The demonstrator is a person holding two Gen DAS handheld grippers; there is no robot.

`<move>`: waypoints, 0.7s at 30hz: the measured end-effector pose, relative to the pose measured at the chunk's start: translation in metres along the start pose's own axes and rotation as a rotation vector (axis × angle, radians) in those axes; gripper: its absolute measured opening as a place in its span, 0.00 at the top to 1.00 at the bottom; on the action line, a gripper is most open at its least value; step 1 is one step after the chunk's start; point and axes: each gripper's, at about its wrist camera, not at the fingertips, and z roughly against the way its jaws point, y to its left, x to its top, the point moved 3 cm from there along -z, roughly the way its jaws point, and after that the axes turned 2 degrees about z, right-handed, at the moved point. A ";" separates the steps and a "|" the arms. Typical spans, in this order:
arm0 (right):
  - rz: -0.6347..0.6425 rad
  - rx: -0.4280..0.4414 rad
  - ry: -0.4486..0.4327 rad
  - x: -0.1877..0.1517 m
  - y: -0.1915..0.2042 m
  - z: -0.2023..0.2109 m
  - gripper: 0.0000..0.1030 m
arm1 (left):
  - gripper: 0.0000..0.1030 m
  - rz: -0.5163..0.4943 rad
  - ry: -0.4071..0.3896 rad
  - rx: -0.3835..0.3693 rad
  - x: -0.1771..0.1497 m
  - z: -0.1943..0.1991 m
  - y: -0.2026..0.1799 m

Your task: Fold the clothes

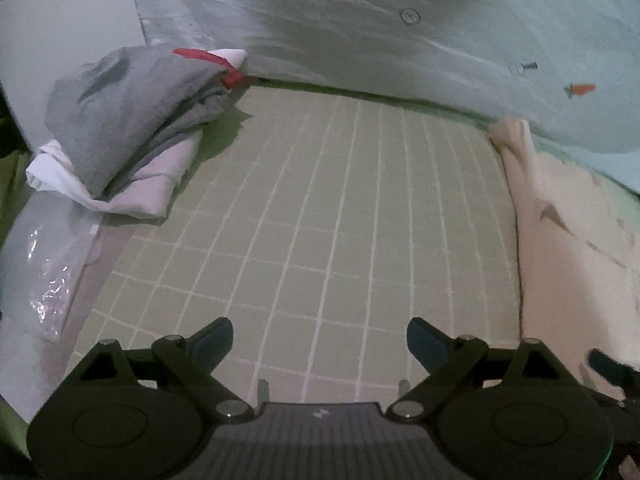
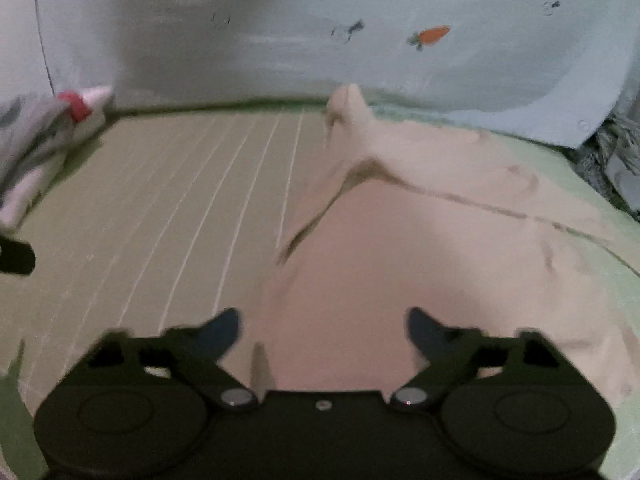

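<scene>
A cream garment [image 2: 440, 248] lies spread on the green gridded mat [image 2: 168, 200], a raised fold at its far end. It shows at the right edge of the left wrist view [image 1: 572, 248]. My right gripper [image 2: 324, 328] is open and empty, low over the garment's near edge. My left gripper [image 1: 320, 340] is open and empty over the bare mat [image 1: 320, 200], left of the garment. A stack of folded clothes, grey on white with red trim [image 1: 120, 128], sits at the mat's far left corner; it also shows in the right wrist view [image 2: 44, 144].
A pale blue curtain with carrot prints [image 2: 400, 20] hangs behind the mat. A clear plastic bag [image 1: 44, 272] lies left of the mat. A grey crumpled cloth [image 2: 616, 160] sits at the far right.
</scene>
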 end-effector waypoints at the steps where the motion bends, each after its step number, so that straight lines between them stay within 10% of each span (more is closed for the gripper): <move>1: -0.010 0.006 0.014 -0.003 0.001 -0.002 0.44 | 0.09 -0.005 0.005 -0.004 -0.002 -0.001 0.002; 5: -0.016 0.044 0.050 -0.011 0.005 -0.007 0.54 | 0.09 -0.005 0.027 -0.013 -0.005 -0.004 0.007; 9: 0.031 0.098 0.054 -0.010 0.006 -0.006 0.95 | 0.09 0.001 0.033 -0.029 -0.001 -0.009 0.004; 21: 0.008 0.123 0.072 -0.002 0.009 -0.007 0.77 | 0.09 -0.041 0.028 -0.079 0.007 -0.012 -0.023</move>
